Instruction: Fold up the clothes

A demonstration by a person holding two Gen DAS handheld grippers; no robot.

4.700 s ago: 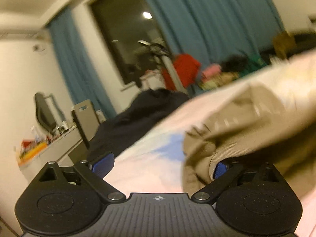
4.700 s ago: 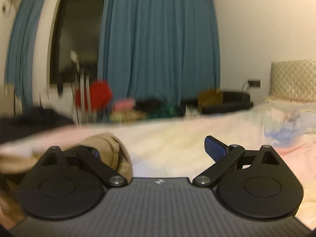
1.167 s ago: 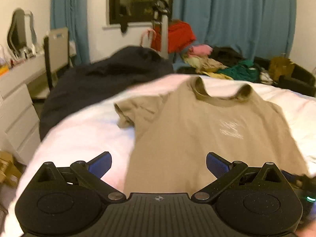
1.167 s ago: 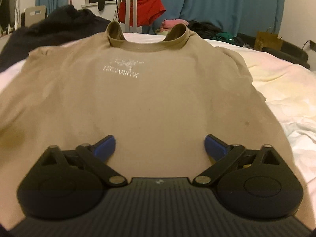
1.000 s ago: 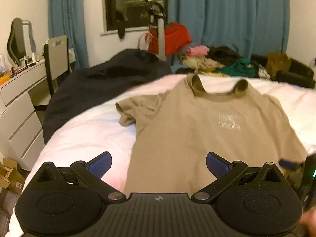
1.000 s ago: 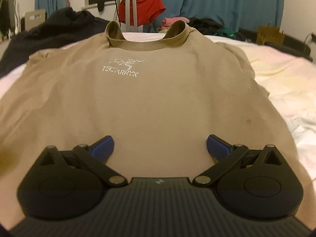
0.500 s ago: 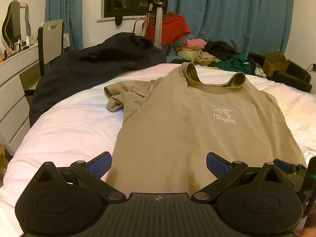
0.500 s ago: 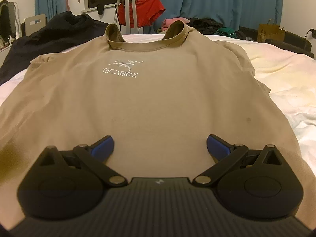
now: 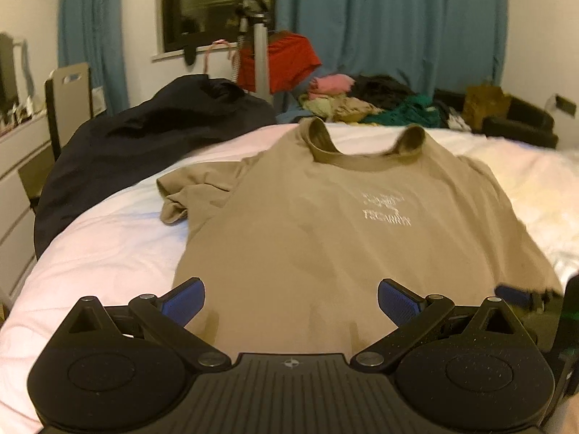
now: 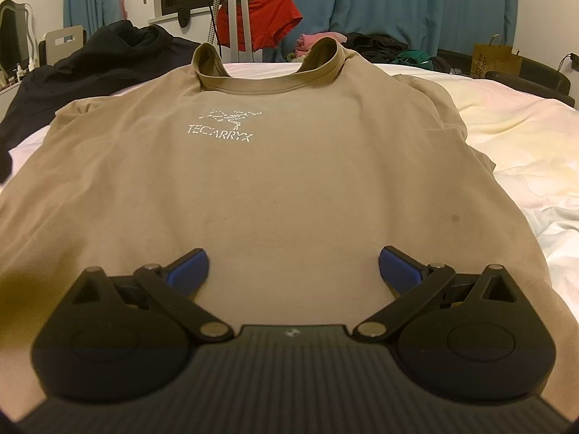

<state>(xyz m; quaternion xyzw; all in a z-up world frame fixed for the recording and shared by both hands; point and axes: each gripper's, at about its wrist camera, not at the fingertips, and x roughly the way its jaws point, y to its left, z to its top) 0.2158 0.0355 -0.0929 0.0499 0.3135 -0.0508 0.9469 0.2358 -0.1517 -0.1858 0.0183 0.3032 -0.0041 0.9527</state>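
Now we see the t-shirt (image 10: 289, 166) flat on the bed (image 9: 108, 238), collar pointing away | dark jacket (image 9: 144, 137) beyond-left | both hand-held grippers, left hand-held gripper (image 9: 289, 298) and right hand-held gripper (image 10: 294, 269), wide open, empty.

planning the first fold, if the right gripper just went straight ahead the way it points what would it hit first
Most likely the tan t-shirt lying flat on the bed: the right gripper, jaws open and empty, points low along its front toward the collar. Height above the fabric is unclear.
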